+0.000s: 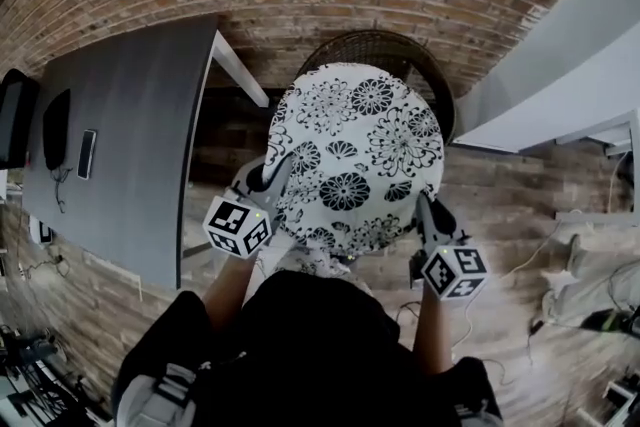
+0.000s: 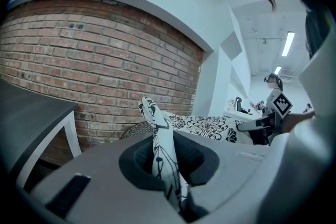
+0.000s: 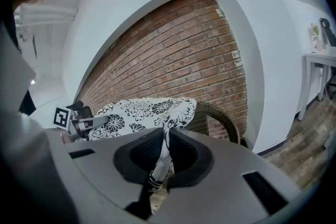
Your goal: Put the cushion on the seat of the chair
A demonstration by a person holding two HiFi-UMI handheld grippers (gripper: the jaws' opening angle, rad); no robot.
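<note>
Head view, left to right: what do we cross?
Grey table → left gripper → floral cushion → right gripper → white table

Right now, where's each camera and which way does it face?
Head view: on the person's head, steeply down onto cushion over chair; forearms, left gripper, right gripper show.
Left gripper view: on left gripper, along its jaws shut on cushion edge, toward right gripper.
Right gripper view: mirrored, jaws shut on cushion, facing left gripper.
Both gripper views share cushion and brick wall.
</note>
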